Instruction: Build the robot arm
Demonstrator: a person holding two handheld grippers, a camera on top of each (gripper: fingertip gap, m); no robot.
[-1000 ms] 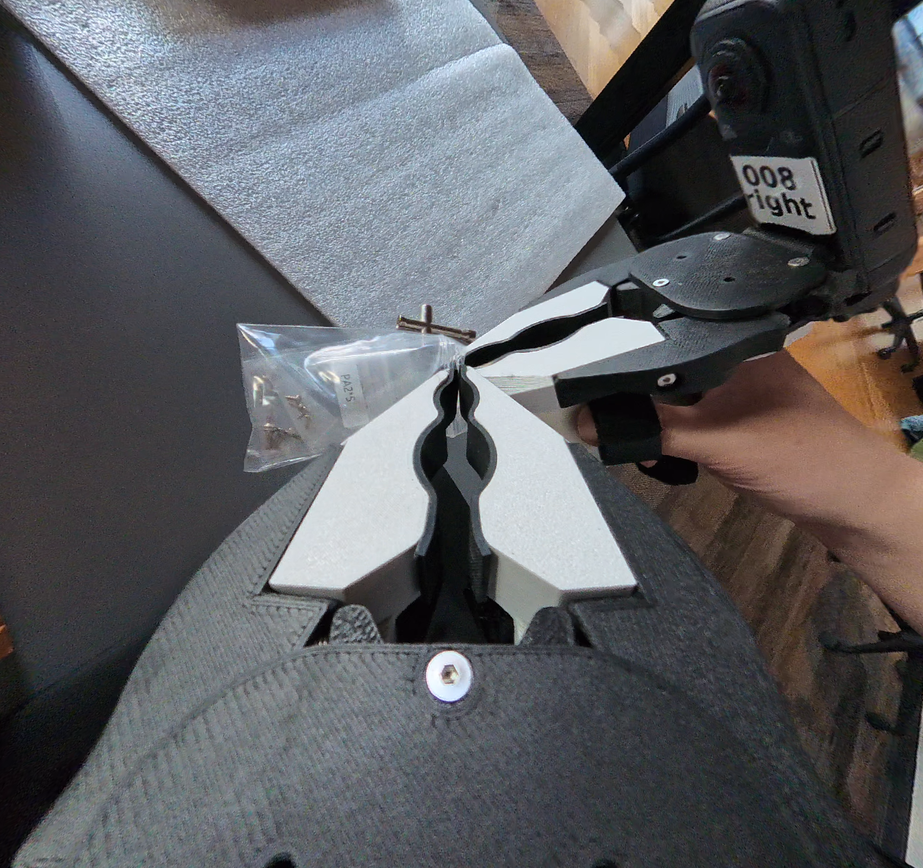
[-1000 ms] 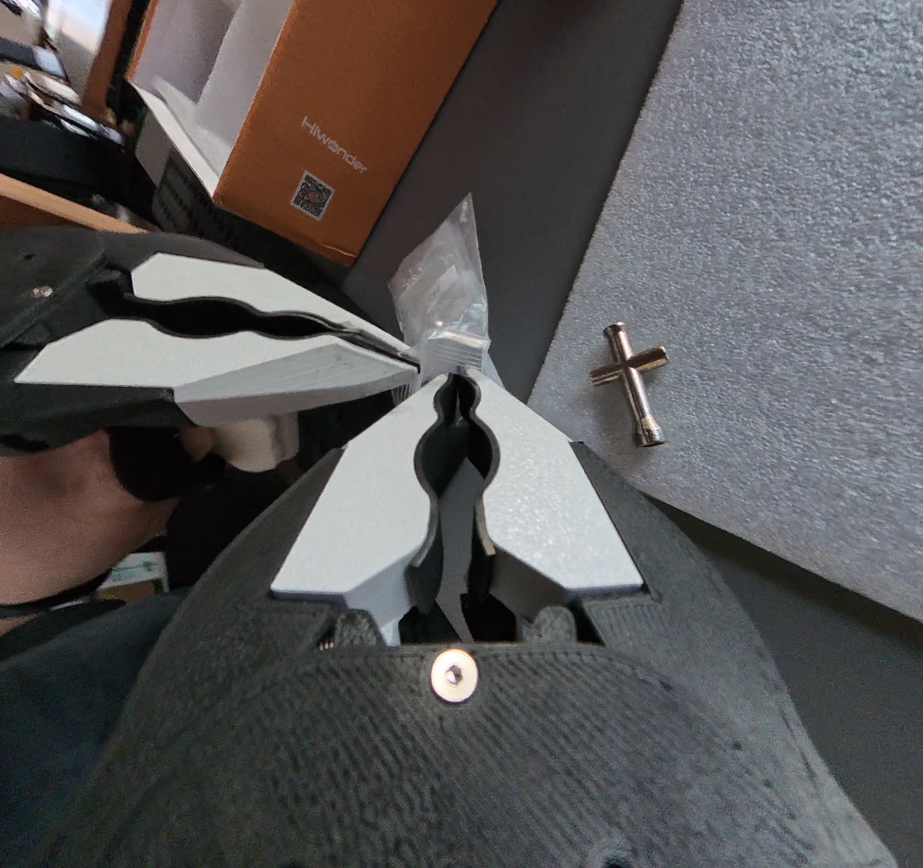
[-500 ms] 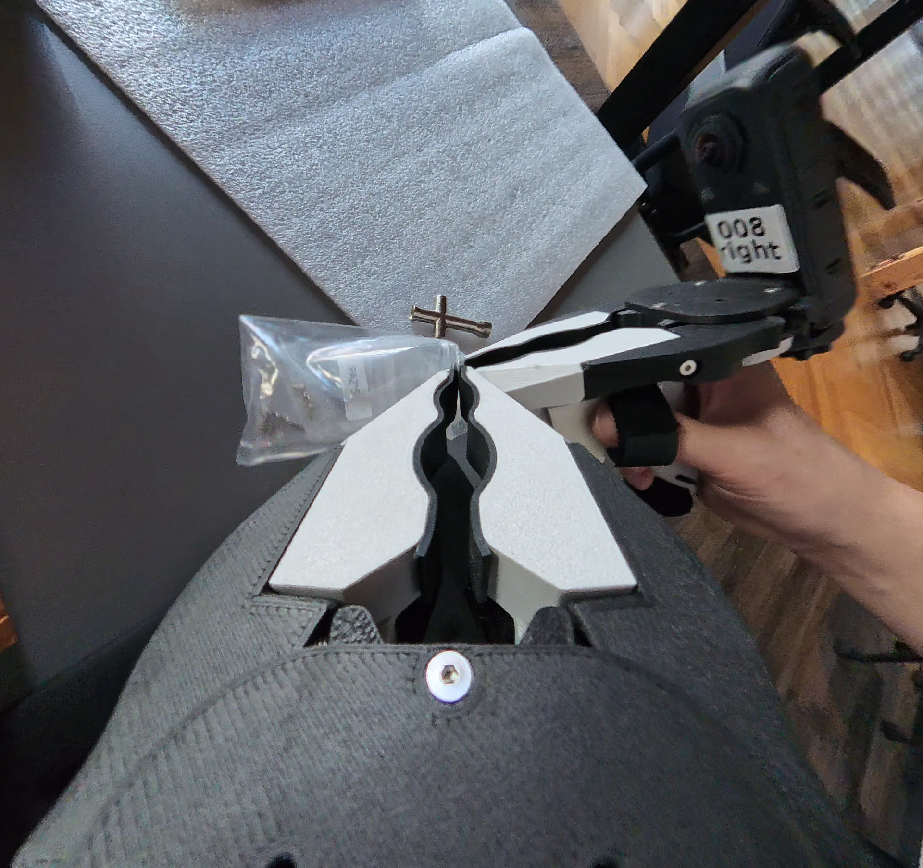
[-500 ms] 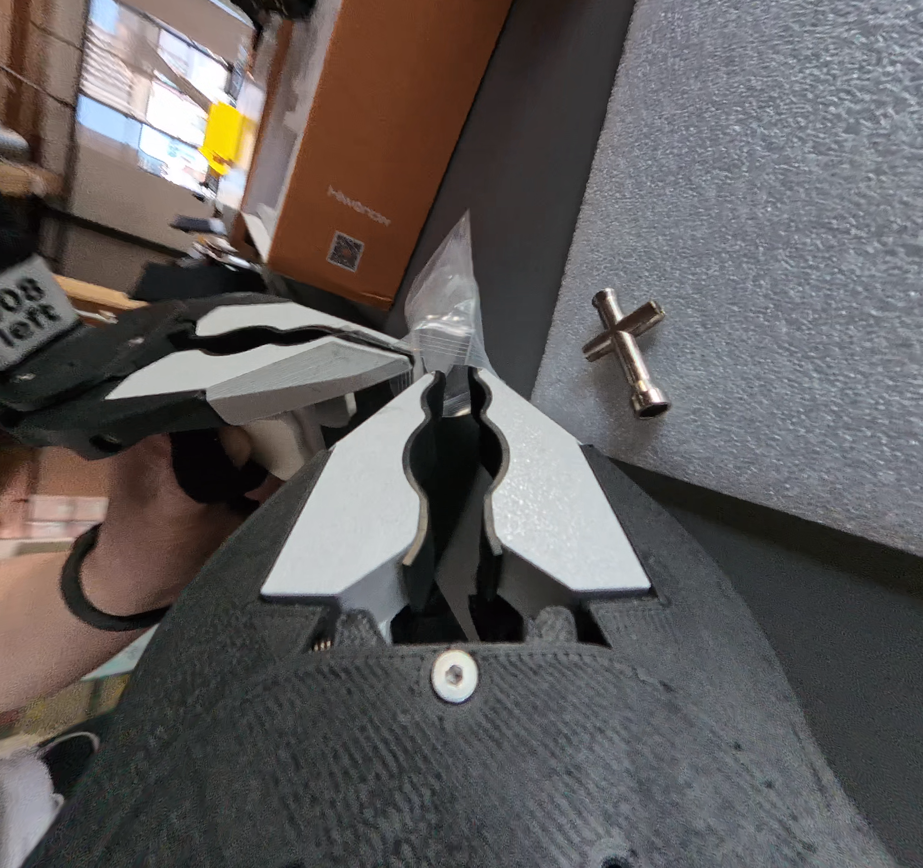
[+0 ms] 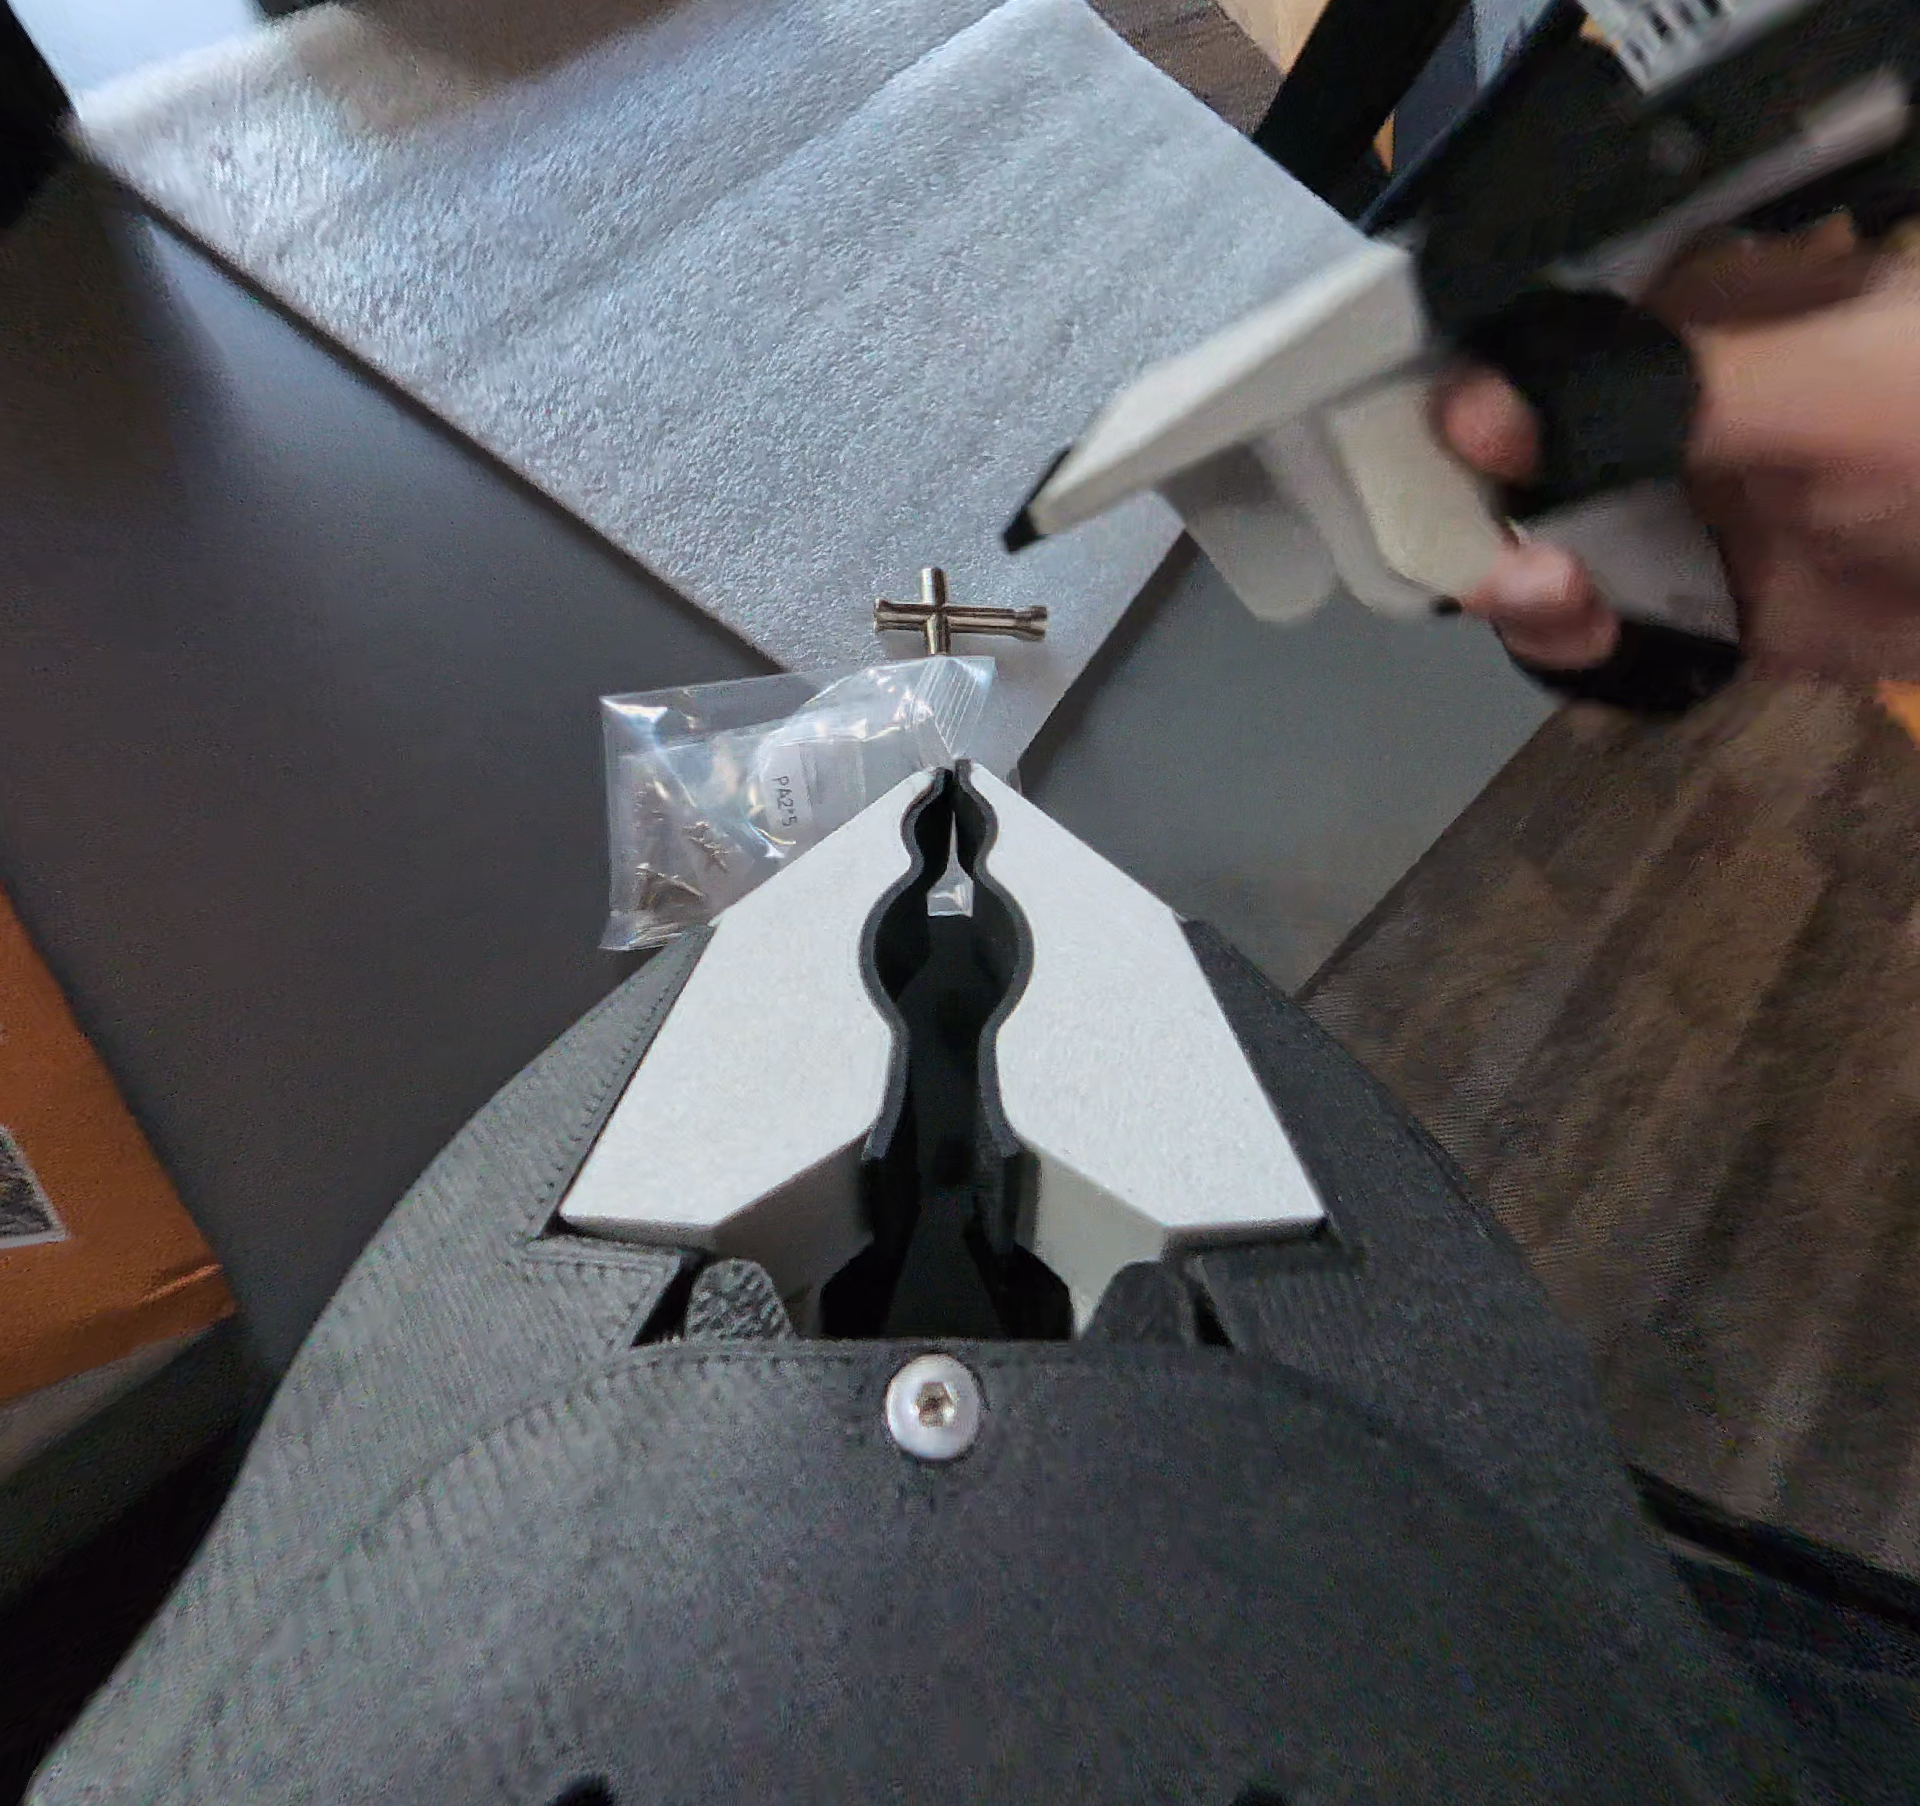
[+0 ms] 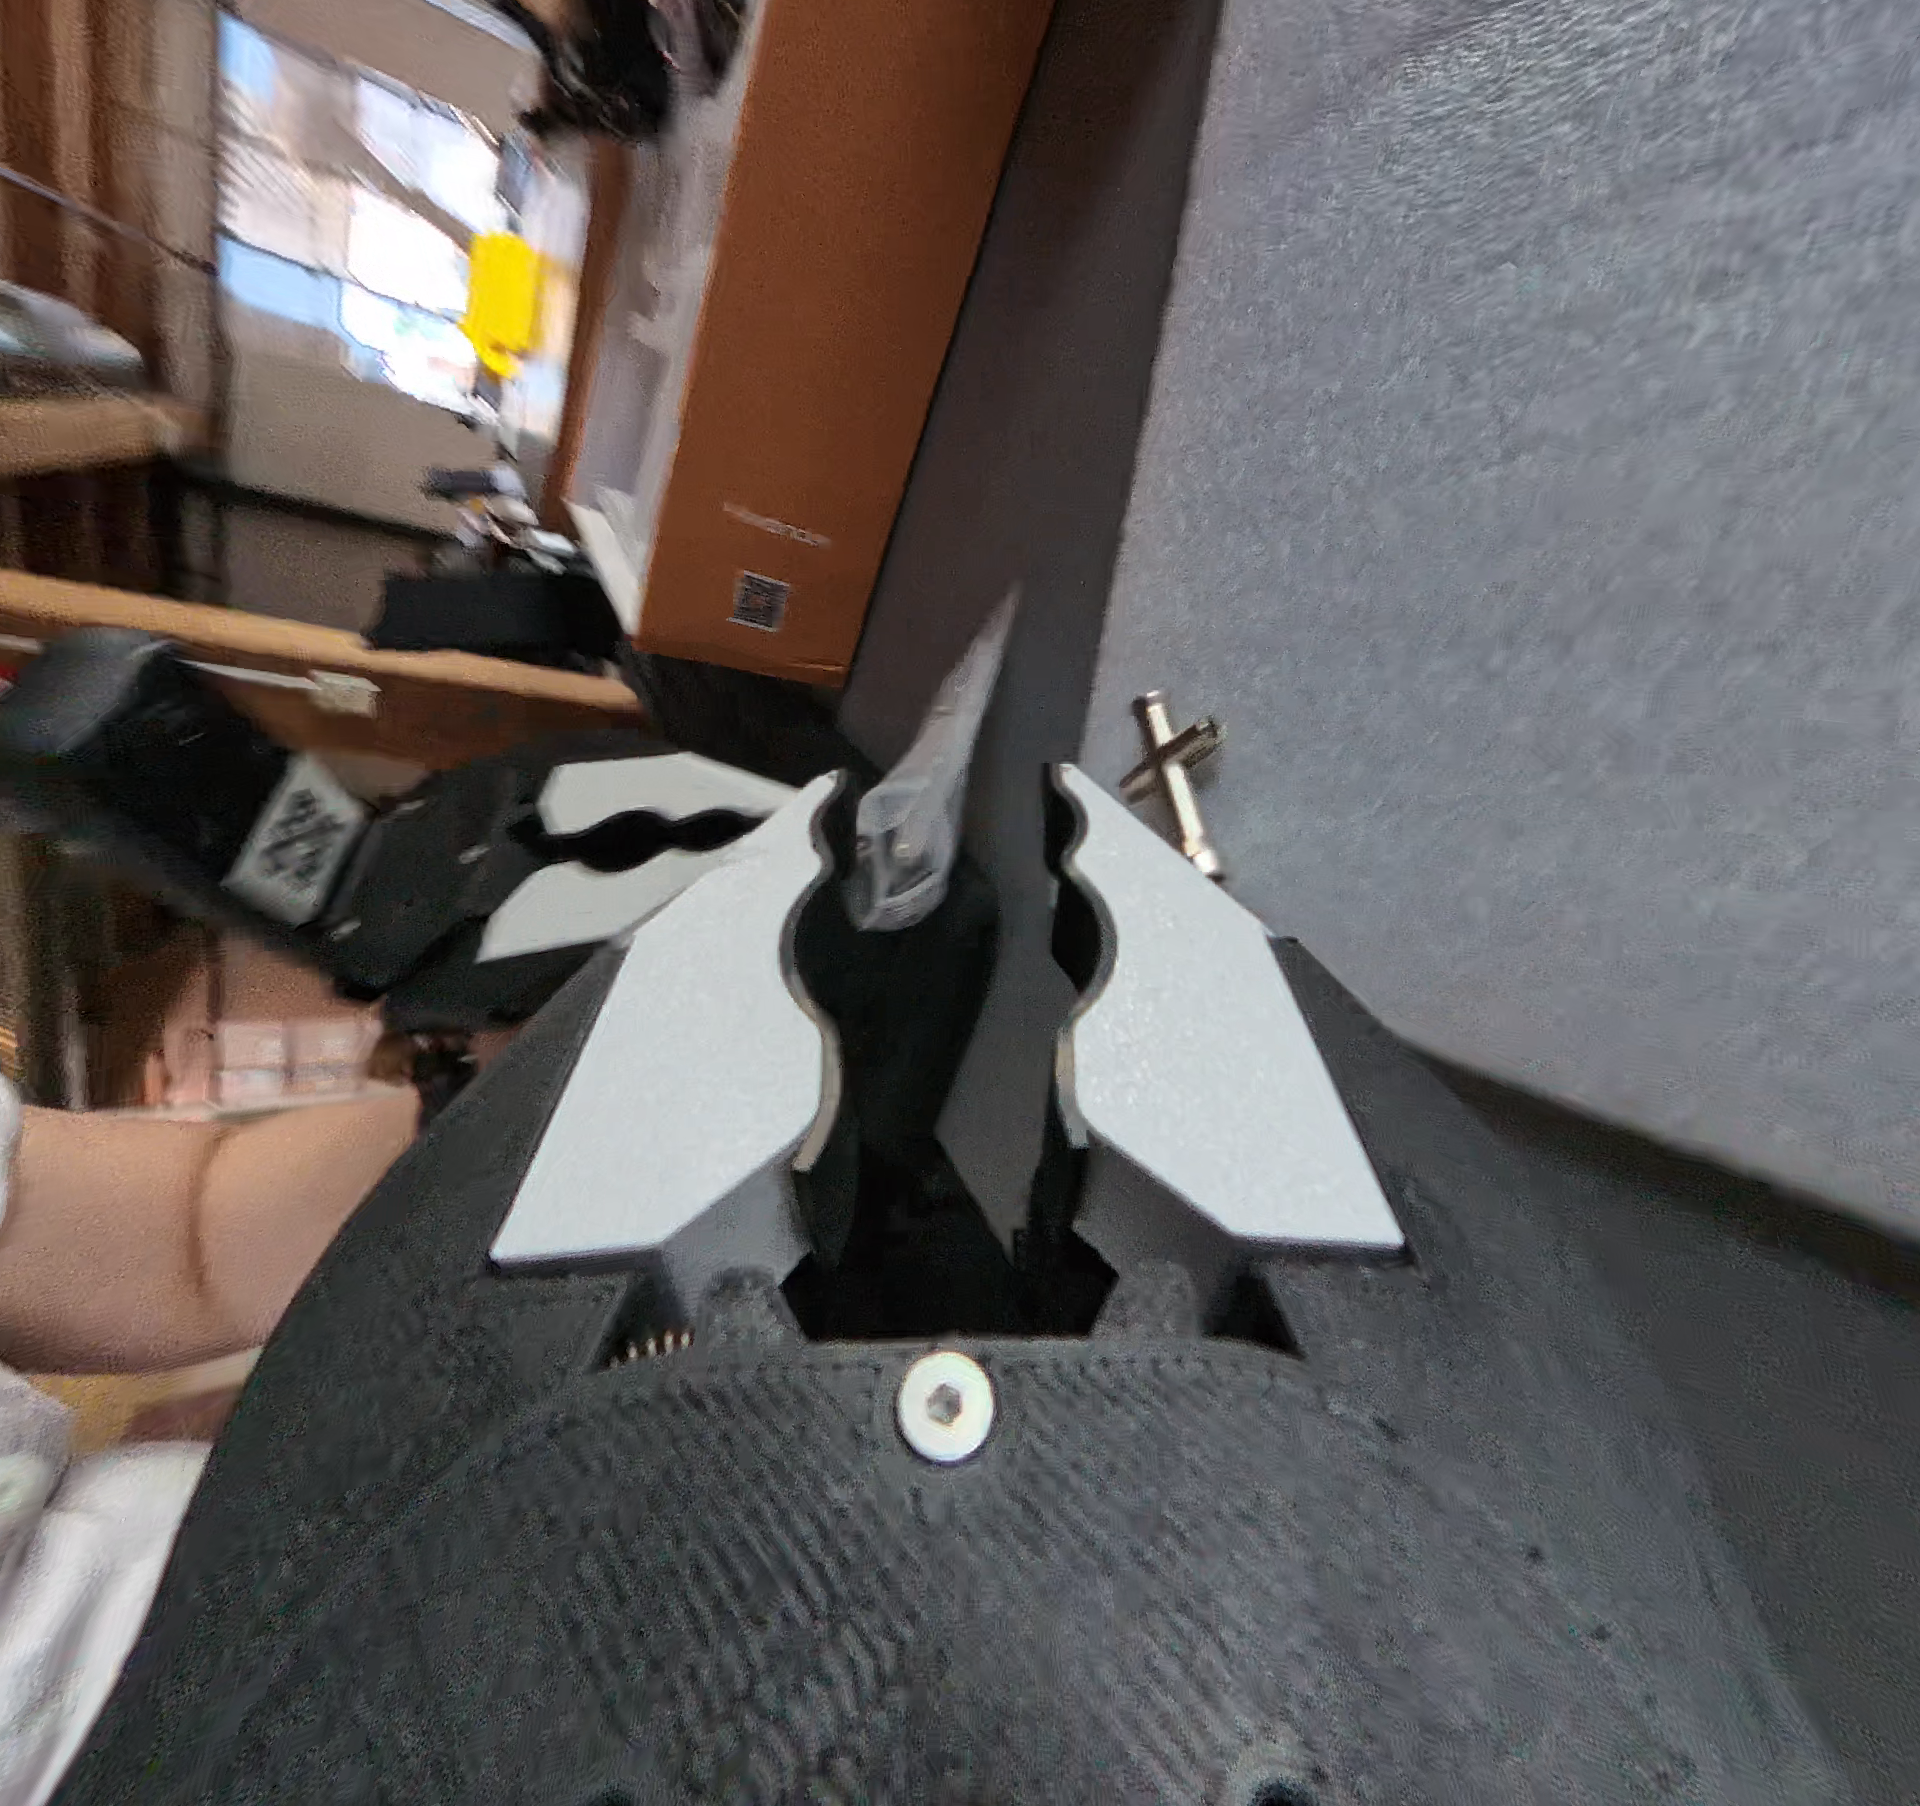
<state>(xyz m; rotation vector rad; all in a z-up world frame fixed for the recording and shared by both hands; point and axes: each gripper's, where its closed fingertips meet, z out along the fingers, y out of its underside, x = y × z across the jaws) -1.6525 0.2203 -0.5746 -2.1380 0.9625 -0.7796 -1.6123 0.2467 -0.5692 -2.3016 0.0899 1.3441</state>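
My left gripper (image 5: 954,771) is shut on the top edge of a small clear plastic bag (image 5: 748,800) holding several small screws, held up above the dark table. In the right wrist view the bag (image 6: 935,790) shows edge-on between my right gripper's (image 6: 945,790) spread fingers, which are open and not touching it. In the left wrist view the right gripper (image 5: 1029,525) is blurred, up and to the right of the bag, held by a hand. A small metal cross wrench (image 5: 956,613) lies on the grey foam sheet (image 5: 727,302) just beyond the bag; it also shows in the right wrist view (image 6: 1174,780).
The foam sheet lies on a dark table (image 5: 260,561). An orange cardboard box (image 6: 831,302) stands at the table's far side and shows at the left edge in the left wrist view (image 5: 73,1164). Wooden floor (image 5: 1610,1029) lies beyond the table edge on the right. One gripper's finger ends stand about 5 cm off the other's.
My right gripper has let go of the bag's top, opened and pulled away up and to the right. My left gripper still holds the bag, which now hangs from it alone.
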